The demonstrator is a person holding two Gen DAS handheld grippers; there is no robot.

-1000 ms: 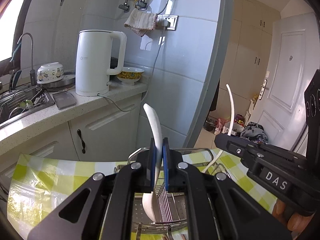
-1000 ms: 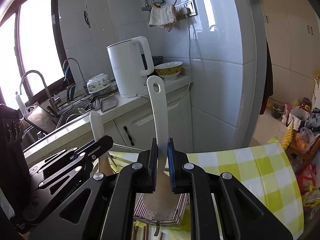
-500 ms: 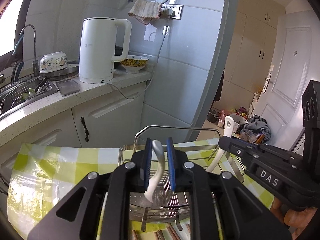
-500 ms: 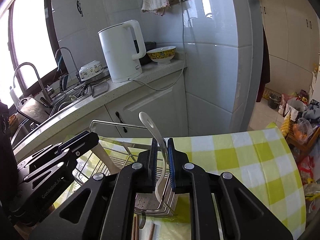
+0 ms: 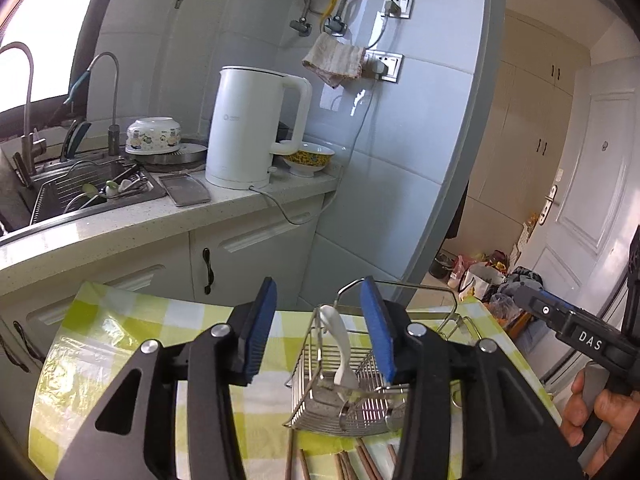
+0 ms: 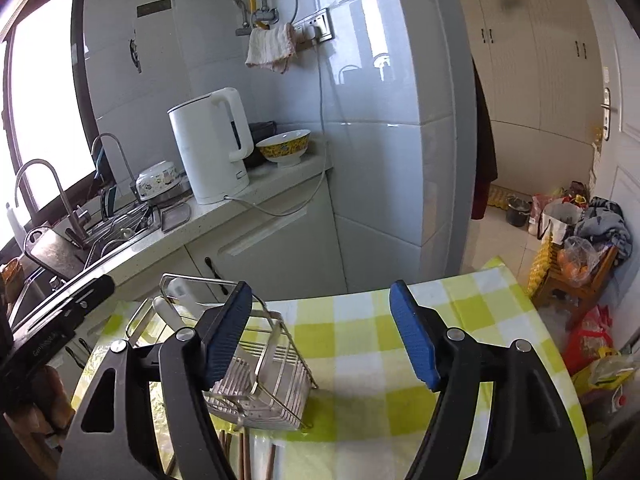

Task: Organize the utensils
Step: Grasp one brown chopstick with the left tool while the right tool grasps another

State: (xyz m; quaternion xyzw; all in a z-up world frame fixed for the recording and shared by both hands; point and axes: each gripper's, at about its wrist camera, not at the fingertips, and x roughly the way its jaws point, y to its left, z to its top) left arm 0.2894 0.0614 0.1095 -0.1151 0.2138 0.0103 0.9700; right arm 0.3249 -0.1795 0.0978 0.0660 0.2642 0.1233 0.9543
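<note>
So both my grippers, left gripper (image 5: pixel 318 330) and right gripper (image 6: pixel 324 334), now gape empty (each just released its white utensil), leaving the spoon (image 5: pixel 340 350) standing in the wire rack (image 5: pixel 308 372) at lower centre, chopsticks (image 5: pixel 362 460) next.

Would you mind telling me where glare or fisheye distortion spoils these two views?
Left wrist view: window blown out at upper left, wall edge bowed. Right wrist view: window overexposed, glare streaks on the wall tiles, a dark smudge over the cupboards.
</note>
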